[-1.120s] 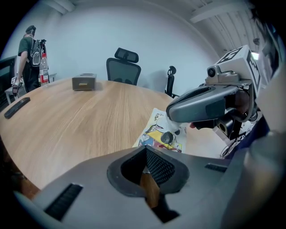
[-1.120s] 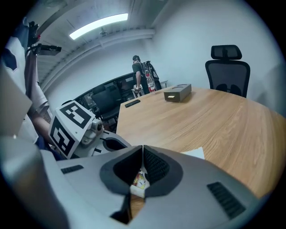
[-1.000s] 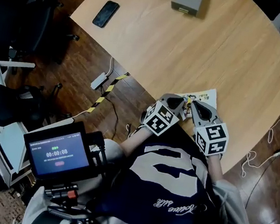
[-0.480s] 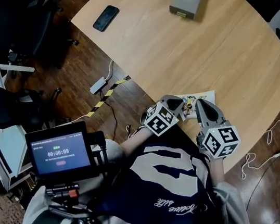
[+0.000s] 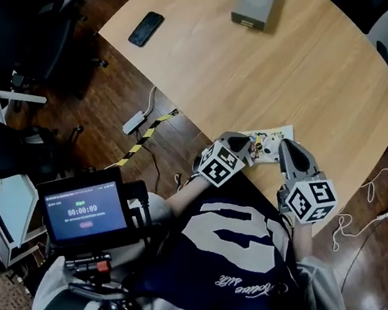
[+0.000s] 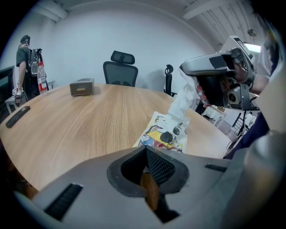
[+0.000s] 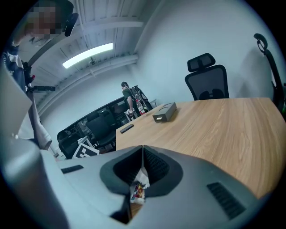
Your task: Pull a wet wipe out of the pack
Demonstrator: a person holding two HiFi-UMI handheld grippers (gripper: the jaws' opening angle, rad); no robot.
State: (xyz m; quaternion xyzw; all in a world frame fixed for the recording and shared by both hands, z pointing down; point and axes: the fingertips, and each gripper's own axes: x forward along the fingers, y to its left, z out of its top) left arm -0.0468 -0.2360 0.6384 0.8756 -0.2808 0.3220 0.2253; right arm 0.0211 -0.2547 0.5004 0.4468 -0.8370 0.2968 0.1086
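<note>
Right gripper point(image 6: 185, 71) clamps the wet wipe point(image 6: 182, 99) above the pack point(image 6: 164, 130). Left gripper point(image 6: 145, 154) is closed with nothing gripped; its body hides the pack's near edge.

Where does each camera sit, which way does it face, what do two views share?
Head view: on the person's head, facing down at the table; left tool, right tool, torso show.
Left gripper view: on the left tool, facing the pack and the right tool pinching the wet wipe; own jaws shut.
Right gripper view: on the right tool, facing the grey box; own jaws show.
Shared: grey box, in all three.
</note>
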